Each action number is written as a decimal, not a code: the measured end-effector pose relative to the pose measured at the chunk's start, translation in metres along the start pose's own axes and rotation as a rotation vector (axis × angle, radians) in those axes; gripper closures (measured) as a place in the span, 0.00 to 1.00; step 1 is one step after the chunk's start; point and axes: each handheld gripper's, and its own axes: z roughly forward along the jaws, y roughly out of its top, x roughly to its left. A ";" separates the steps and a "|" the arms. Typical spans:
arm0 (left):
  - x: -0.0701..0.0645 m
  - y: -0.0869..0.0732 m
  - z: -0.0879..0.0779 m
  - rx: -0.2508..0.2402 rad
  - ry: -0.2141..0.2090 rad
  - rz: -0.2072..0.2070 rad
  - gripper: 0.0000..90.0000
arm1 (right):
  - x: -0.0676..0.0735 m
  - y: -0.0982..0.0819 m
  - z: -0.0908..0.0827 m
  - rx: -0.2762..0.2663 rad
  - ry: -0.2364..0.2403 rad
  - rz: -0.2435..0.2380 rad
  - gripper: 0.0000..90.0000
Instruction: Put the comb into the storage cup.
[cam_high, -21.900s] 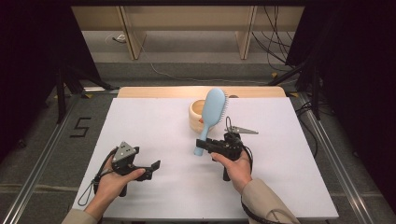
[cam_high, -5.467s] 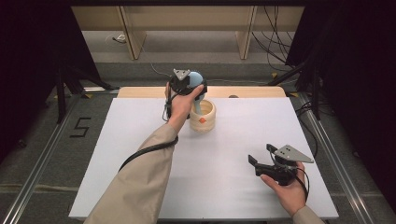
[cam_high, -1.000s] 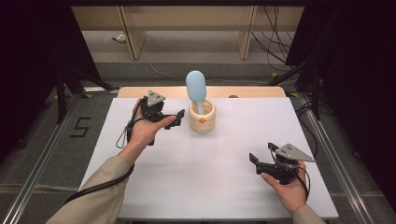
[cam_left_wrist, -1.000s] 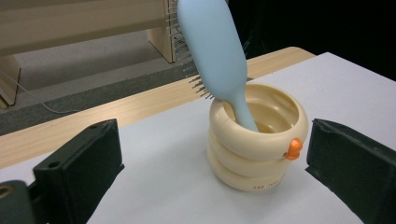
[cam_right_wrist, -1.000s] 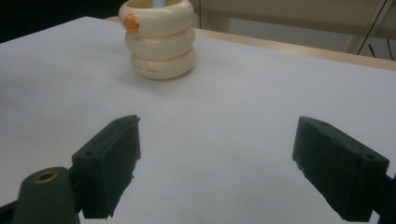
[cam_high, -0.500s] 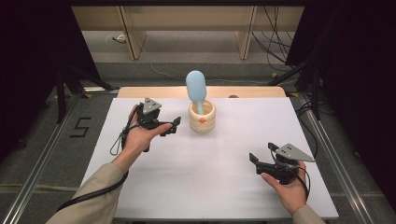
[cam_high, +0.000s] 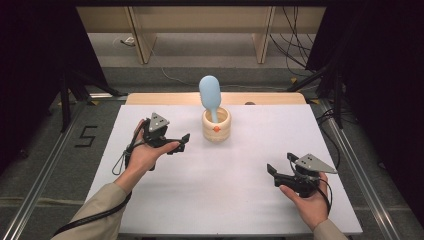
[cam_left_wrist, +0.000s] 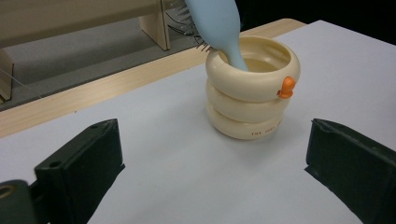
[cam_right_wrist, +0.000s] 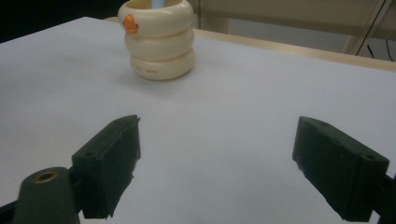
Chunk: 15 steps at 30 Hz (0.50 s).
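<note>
A cream ringed cup (cam_high: 216, 125) with a small orange mark stands at the back middle of the white table (cam_high: 225, 190). A light blue hairbrush (cam_high: 210, 92) stands in it, handle down and head up. My left gripper (cam_high: 182, 142) hovers open just left of the cup, holding nothing. In the left gripper view the cup (cam_left_wrist: 252, 93) and the brush (cam_left_wrist: 217, 23) sit ahead of the open gripper (cam_left_wrist: 215, 144). My right gripper (cam_high: 273, 175) rests open near the front right, empty. The right gripper view has the cup (cam_right_wrist: 161, 42) far beyond its open gripper (cam_right_wrist: 217, 144).
A wooden strip (cam_high: 165, 98) runs along the table's far edge. Metal rails (cam_high: 45, 170) flank the table, and a "5" (cam_high: 85, 136) is marked on the floor at the left. Cables (cam_high: 295, 35) and wooden legs lie beyond the table.
My left gripper has drawn back from the cup, down and toward the person, leaving the brush standing in it. The right gripper has stayed put.
</note>
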 end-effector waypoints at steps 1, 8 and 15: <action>0.000 -0.001 -0.001 0.001 0.000 0.002 0.04 | 0.000 0.000 0.000 0.001 0.000 0.000 0.18; 0.001 -0.007 -0.005 0.004 -0.001 0.008 0.04 | 0.000 0.000 0.000 -0.001 -0.001 0.000 0.18; 0.001 -0.015 -0.008 0.013 -0.008 0.005 0.04 | 0.000 0.000 0.000 -0.002 -0.002 0.000 0.18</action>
